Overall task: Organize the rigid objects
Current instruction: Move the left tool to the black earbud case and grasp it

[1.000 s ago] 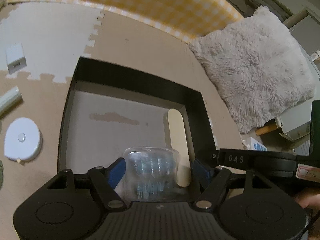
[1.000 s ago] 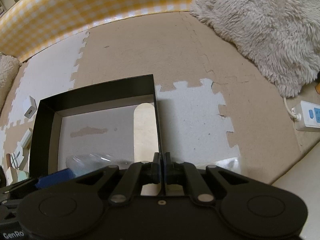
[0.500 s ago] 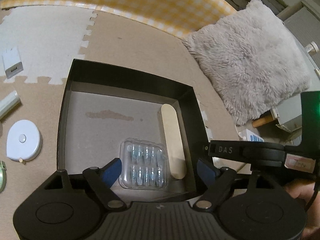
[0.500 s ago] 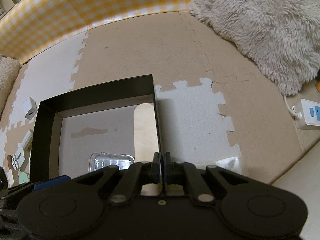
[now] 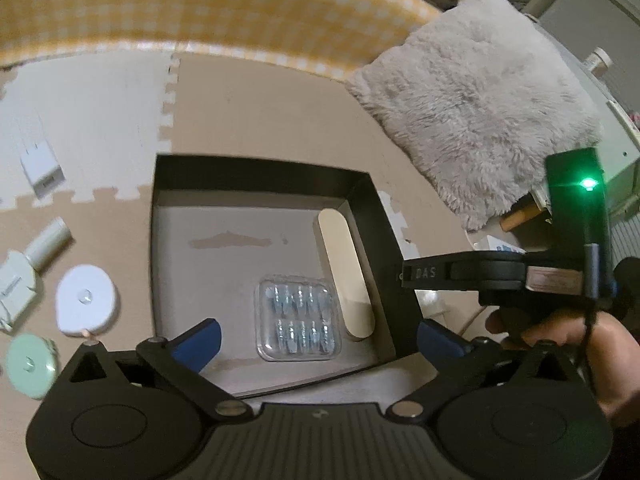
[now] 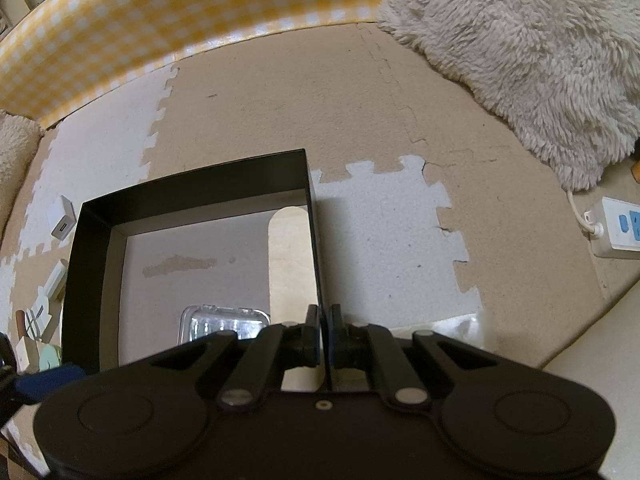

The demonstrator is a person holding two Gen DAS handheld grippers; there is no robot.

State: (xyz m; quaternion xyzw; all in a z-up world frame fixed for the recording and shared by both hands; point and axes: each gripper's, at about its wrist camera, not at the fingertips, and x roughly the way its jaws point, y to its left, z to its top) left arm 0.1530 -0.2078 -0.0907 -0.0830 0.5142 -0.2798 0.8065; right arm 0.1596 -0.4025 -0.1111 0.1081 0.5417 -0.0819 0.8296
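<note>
A black open box (image 5: 256,170) lies on the foam mat; it also shows in the right wrist view (image 6: 192,188). Inside lie a clear plastic case of small blue parts (image 5: 298,322) (image 6: 224,322) and a cream oblong piece (image 5: 346,272) (image 6: 288,264) along the right wall. My left gripper (image 5: 316,340) is open and empty, above the box's near edge. My right gripper (image 6: 324,334) is shut on the box's right wall, near its front corner.
Left of the box lie a white round tape measure (image 5: 86,300), a mint round disc (image 5: 30,364), a white tube (image 5: 48,242) and a white charger (image 5: 42,166). A fluffy cushion (image 5: 480,112) lies at the right, a power strip (image 6: 618,232) beyond it. A yellow checked wall (image 5: 200,12) runs behind.
My left gripper let go of the clear case, which now lies in the box, and has drawn back and up. The right gripper has not moved.
</note>
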